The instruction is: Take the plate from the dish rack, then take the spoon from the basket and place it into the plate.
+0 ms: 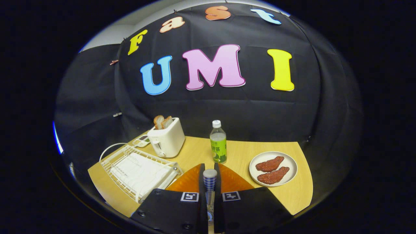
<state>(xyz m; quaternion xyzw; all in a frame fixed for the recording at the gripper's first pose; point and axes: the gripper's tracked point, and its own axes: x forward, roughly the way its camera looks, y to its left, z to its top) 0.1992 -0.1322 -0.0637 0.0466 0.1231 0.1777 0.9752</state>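
— What did you see on the table [286, 195]?
— I saw the white dish rack [139, 172] left of my claw [210, 182], then an orange plate [234, 182] just beyond the fingers.
— And the claw?
— Nearly closed, both fingers pinching the checked spoon handle [210, 177] upright over that plate.

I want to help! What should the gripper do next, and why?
Probably lower the spoon onto the orange plate and let go: the gripper is shut on its handle, and that plate lies just beneath and ahead of the fingers.
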